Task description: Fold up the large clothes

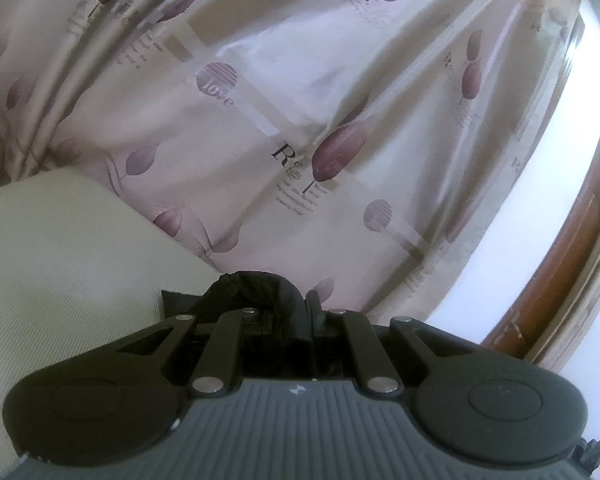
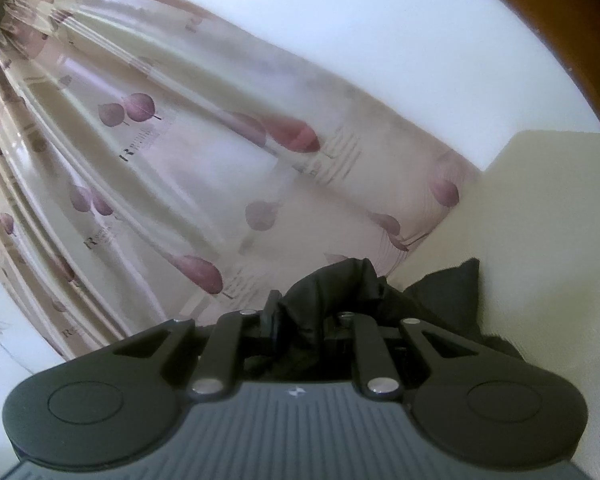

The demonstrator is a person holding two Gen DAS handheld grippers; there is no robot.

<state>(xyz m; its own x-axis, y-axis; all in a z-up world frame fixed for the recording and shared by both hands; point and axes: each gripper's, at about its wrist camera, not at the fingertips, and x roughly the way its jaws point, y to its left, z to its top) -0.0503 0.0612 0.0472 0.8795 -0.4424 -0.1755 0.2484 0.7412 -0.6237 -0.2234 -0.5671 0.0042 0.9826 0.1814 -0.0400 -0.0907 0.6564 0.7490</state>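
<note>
- Left hand-held gripper (image 1: 278, 300): jaws drawn nearly together and clamped on a bunched fold of the black garment (image 1: 256, 288), which sits at 12 o'clock directly ahead of the linkage; the fingertips themselves are hidden by the cloth.
- Right hand-held gripper (image 2: 316, 304): jaws likewise nearly together, pinching a second bunch of the same black garment (image 2: 332, 284); more of the cloth trails off toward 3 o'clock across a pale cream cushion or mattress surface (image 2: 540, 240).
- Position of the garment: raised and held between the two grippers, in front of a patterned curtain (image 1: 260, 120) printed with purple leaves and lettering; a white wall (image 1: 560, 200) and a wooden frame (image 1: 568, 264) lie toward 3 o'clock in the left wrist view.
- Governing relation: the held edge appears to run from one gripper to the other, so its long axis lies across the person's front; neither hand is nearer, since each already grips its own end.
- Judgement: the step in hand looks like carrying the pinched edge to make a fold; how much cloth hangs below cannot be told.
</note>
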